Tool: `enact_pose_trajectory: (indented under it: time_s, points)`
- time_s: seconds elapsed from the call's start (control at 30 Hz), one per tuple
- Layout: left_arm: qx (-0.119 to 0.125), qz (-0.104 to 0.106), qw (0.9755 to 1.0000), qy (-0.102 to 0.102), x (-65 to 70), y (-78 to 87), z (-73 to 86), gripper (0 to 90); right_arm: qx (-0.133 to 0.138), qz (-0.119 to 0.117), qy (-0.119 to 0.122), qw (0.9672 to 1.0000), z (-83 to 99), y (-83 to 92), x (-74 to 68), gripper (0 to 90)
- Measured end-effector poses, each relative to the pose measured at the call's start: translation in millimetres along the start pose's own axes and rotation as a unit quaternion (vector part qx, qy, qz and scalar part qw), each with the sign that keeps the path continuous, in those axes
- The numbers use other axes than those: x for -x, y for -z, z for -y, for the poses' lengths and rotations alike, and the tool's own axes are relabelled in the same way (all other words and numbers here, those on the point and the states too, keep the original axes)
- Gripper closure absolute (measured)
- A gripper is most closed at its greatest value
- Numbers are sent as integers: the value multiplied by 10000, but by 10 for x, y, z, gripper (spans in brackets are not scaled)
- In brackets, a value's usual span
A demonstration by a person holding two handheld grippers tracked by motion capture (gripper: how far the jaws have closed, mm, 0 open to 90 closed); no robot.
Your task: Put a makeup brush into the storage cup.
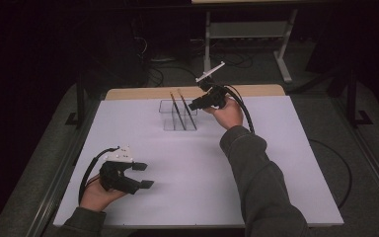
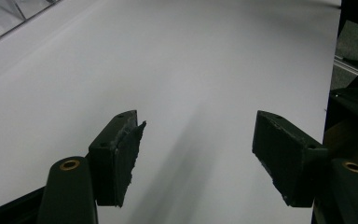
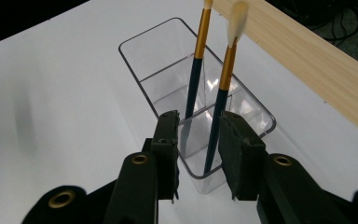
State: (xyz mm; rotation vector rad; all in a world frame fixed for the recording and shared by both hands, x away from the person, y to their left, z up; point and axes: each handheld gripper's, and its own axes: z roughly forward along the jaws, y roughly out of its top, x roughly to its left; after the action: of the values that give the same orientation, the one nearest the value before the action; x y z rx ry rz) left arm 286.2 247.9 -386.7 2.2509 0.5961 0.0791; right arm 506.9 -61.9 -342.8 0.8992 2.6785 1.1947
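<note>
A clear plastic box with dividers stands at the far middle of the white table. Two brushes with dark blue and gold handles lean in it, one left of the other. In the right gripper view the box's rim and both brushes lie just beyond my jaws. My right gripper hovers over the box's right end; its jaws stand a little apart and press on nothing. My left gripper rests at the near left, wide open, with bare table between the pads.
A wooden strip runs along the table's far edge, close behind the box. A metal stand and cables lie on the dark floor beyond. The right gripper's cable hangs beside the forearm.
</note>
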Motion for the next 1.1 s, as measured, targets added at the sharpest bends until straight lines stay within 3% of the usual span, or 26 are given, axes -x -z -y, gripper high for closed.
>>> enact_pose_trajectory:
  time_s: [0.63, 0.7, 0.73, 1.1]
  points:
    - [18, -36, 10000, 57, 15, 4, 8, 303, 224, -18, -159, 9996, 201, 225, 20, 640]
    - [7, -41, 10000, -21, 4, 3, 7, 302, 223, 1, -118, 9997, 239, 244, 40, 634]
    - [6, -33, 10000, 15, 9, -1, 8, 302, 213, 13, -209, 9996, 254, 261, 28, 634]
    - [120, -67, 9998, 122, 12, 5, 17, 296, 219, 28, -178, 9996, 413, 392, 21, 604]
